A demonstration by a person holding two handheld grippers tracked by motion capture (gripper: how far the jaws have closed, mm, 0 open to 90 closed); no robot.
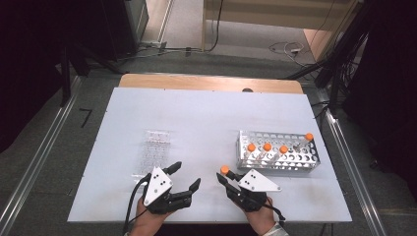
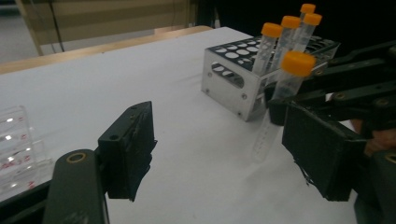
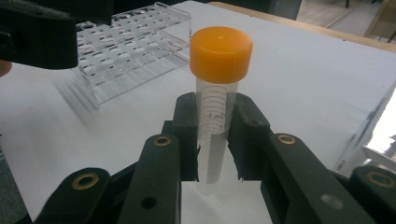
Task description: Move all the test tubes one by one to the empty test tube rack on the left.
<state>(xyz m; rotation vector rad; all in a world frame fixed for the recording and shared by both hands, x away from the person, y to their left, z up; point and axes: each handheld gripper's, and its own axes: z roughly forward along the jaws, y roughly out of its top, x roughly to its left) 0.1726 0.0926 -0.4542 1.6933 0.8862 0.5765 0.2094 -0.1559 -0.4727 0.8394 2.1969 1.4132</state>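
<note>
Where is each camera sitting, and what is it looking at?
High view: above the person's side, looking down on the white table; hands and both grippers show.
Left gripper view: rides the left gripper, facing the metal rack.
Right gripper view: rides the right gripper, facing the clear rack.
Shared: the orange-capped tube in the right gripper.

The tube (image 3: 216, 107) with the orange cap carries a printed scale of short curved lines down its clear wall in the right gripper view. Below the scale stands a word that seems to begin "tab"; the rest is hidden by a finger. The clear rack (image 2: 14, 149) in the left gripper view bears small red marks, too blurred to read.
</note>
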